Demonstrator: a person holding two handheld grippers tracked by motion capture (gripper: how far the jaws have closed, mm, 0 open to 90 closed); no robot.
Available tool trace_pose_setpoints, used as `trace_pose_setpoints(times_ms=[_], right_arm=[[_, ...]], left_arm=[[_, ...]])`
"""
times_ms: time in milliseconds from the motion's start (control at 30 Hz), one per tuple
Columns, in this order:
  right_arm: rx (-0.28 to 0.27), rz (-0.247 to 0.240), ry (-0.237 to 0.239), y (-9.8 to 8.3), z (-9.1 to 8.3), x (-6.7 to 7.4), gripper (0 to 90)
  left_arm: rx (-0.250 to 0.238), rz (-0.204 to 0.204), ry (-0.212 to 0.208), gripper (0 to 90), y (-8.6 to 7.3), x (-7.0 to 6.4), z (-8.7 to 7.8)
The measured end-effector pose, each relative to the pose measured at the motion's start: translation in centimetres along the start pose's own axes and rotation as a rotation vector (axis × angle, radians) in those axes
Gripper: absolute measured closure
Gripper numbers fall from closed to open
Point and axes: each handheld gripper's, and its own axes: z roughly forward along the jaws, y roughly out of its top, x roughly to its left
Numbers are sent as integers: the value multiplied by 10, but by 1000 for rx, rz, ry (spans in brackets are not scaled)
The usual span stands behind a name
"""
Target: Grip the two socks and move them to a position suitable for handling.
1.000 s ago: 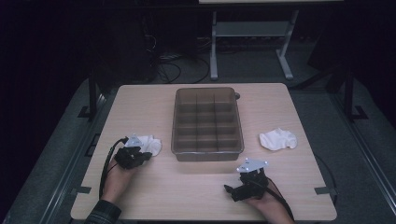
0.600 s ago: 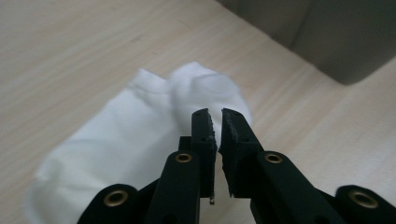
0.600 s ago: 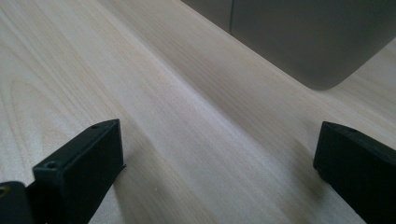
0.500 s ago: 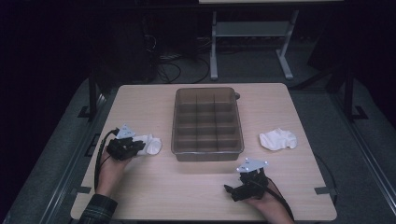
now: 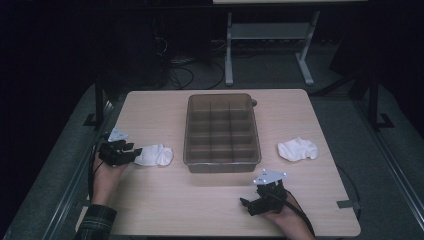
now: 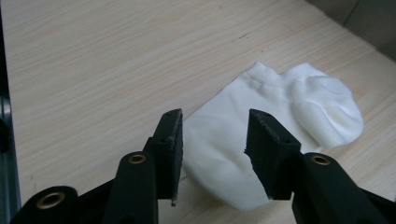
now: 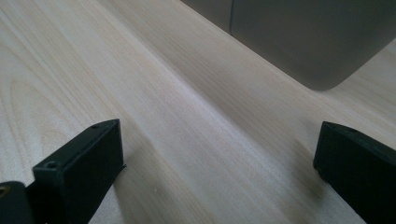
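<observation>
A white sock (image 5: 156,155) lies flat on the wooden table (image 5: 160,110), left of the box. My left gripper (image 5: 131,151) is at the sock's left end. In the left gripper view its jaws (image 6: 214,126) have just been opening and stand apart over the sock (image 6: 299,107), with the pads clear of the cloth. A second white sock (image 5: 298,148) lies crumpled to the right of the box. My right gripper (image 5: 246,204) rests near the table's front edge, wide open (image 7: 219,135) over bare wood.
A translucent grey compartment box (image 5: 187,135) stands in the middle of the table; its corner (image 7: 303,37) shows ahead of the right gripper. A metal stand's legs (image 5: 270,45) and cables are on the dark floor beyond the table.
The left hand has drawn back to the left and slightly up, and its jaws have parted, letting go of the sock. The right hand has stayed still.
</observation>
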Motion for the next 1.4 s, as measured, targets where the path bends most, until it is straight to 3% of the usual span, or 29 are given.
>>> trace_pose_setpoints(times_ms=[233, 467, 700, 1100, 1400], right_arm=[[0, 0, 0, 0, 0, 0, 11], [-1, -2, -1, 0, 0, 0, 11], [0, -2, -1, 0, 0, 0, 11], [0, -2, -1, 0, 0, 0, 11], [0, -3, -1, 0, 0, 0, 11]], left_arm=[[58, -37, -3, 518, -11, 7, 12], [81, -56, -18, 625, -17, 13, 18], [67, -73, -40, 865, -18, 15, 17], [-23, -56, -36, 874, -10, 12, -5], [-57, -54, -51, 874, -6, 11, -17]])
